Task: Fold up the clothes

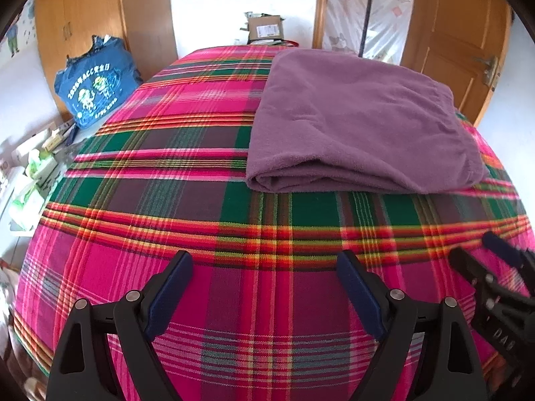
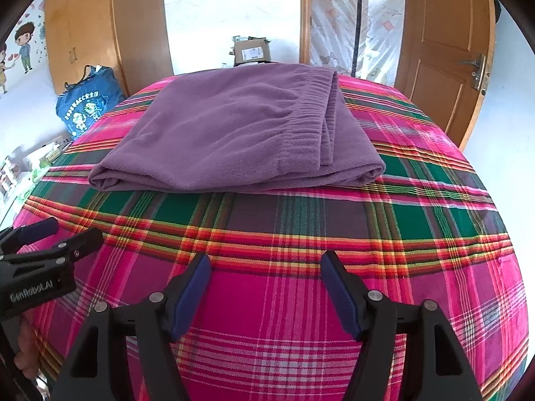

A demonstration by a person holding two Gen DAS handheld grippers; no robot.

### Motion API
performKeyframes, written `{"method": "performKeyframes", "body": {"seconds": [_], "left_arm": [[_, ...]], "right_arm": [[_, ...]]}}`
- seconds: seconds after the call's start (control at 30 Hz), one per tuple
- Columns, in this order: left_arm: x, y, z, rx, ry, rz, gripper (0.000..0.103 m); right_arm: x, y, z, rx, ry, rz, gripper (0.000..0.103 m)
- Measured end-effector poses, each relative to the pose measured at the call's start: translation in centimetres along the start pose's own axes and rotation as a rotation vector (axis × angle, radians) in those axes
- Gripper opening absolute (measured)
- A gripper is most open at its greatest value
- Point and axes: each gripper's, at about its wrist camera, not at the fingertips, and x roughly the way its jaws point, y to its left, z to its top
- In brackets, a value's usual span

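Observation:
A purple fleece garment [image 1: 354, 123] lies folded into a flat rectangle on the plaid-covered table [image 1: 187, 173]; the right wrist view shows the garment [image 2: 234, 137] with its elastic waistband edge on the right. My left gripper [image 1: 265, 264] hovers over bare plaid nearer than the garment, open, nothing between its blue-padded fingers. My right gripper [image 2: 265, 265] is also open and holds nothing, well short of the fold's near edge. Each gripper shows in the other's view: the right gripper [image 1: 474, 250] at the lower right edge, the left gripper [image 2: 73, 232] at the lower left.
A blue printed bag [image 1: 97, 83] stands by the wooden wardrobe [image 1: 83, 20] at left. Boxes and green packets [image 1: 33, 167] crowd a surface beside the table's left edge. A cardboard box [image 1: 264, 28] sits beyond the far end; a wooden door [image 1: 458, 33] is at right.

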Motion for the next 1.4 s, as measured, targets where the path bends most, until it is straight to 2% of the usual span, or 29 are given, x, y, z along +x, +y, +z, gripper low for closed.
{"method": "performKeyframes", "body": {"seconds": [0.07, 0.13, 0.17, 0.23, 0.3, 0.33, 0.4, 0.43, 0.53, 0.6, 0.73, 0.83, 0.93, 1.17, 1.23, 1.27, 1.3, 1.37, 1.4], "left_arm": [[-1.0, -0.3, 0.5, 0.006, -0.06, 0.006, 0.088], [-2.1, -0.8, 1.2, 0.033, -0.118, -0.008, 0.088], [-2.5, -1.1, 1.5, 0.048, -0.139, -0.015, 0.088], [-2.8, -1.9, 2.2, 0.078, -0.161, -0.036, 0.087], [-2.6, -2.8, 2.9, 0.127, -0.153, -0.083, 0.076], [-2.3, -3.5, 3.1, 0.158, -0.136, -0.099, 0.073], [-1.3, -5.1, 3.7, 0.238, -0.1, -0.143, 0.065], [-1.0, -6.1, 3.8, 0.285, -0.098, -0.159, 0.065], [-0.8, -8.7, 3.4, 0.391, -0.126, -0.124, 0.065], [-0.4, -10.4, 3.4, 0.468, -0.127, -0.137, 0.065], [-0.9, -12.7, 2.7, 0.555, -0.126, -0.188, 0.065], [-0.5, -14.3, 2.6, 0.634, -0.129, -0.179, 0.065], [0.5, -15.4, 2.8, 0.652, -0.117, -0.14, 0.065], [2.6, -17.0, 3.5, 0.687, -0.073, -0.169, 0.065], [2.7, -16.9, 4.0, 0.665, -0.075, -0.177, 0.064], [2.7, -16.8, 4.4, 0.65, -0.076, -0.178, 0.054], [2.8, -16.6, 4.7, 0.635, -0.076, -0.18, 0.038], [2.9, -16.2, 5.5, 0.595, -0.047, -0.203, 0.03], [2.9, -15.8, 5.7, 0.576, -0.043, -0.217, 0.018]], "right_arm": [[-0.1, -0.1, 0.0, -0.02, 0.007, 0.015, 0.068], [-0.2, -0.4, 0.0, -0.026, 0.013, 0.021, 0.062], [-0.4, -0.8, 0.0, -0.007, 0.009, 0.033, 0.054], [-0.6, -2.1, 0.1, 0.052, -0.002, 0.077, 0.049], [-1.1, -3.6, 0.2, 0.1, -0.024, 0.111, 0.031], [-1.2, -4.2, 0.4, 0.113, -0.032, 0.118, 0.03], [-1.5, -5.5, 0.7, 0.129, -0.038, 0.104, 0.029], [-1.6, -6.1, 0.9, 0.14, -0.04, 0.097, 0.029], [-1.5, -7.7, 1.2, 0.182, -0.029, 0.085, 0.029], [-1.3, -8.5, 1.3, 0.202, -0.023, 0.074, 0.029], [-0.9, -10.0, 1.3, 0.244, -0.009, 0.07, 0.029], [-0.4, -10.6, 1.2, 0.273, -0.002, 0.081, 0.029], [-0.1, -10.9, 1.1, 0.285, 0.004, 0.082, 0.029], [0.5, -11.4, 1.3, 0.284, 0.016, 0.091, 0.029], [0.6, -11.6, 1.4, 0.288, 0.015, 0.096, 0.029], [0.6, -11.6, 1.4, 0.287, 0.015, 0.098, 0.029], [0.6, -11.7, 1.5, 0.286, 0.016, 0.099, 0.029], [0.7, -11.8, 1.6, 0.286, 0.017, 0.102, 0.029], [0.8, -11.8, 1.6, 0.285, 0.018, 0.101, 0.029]]}}
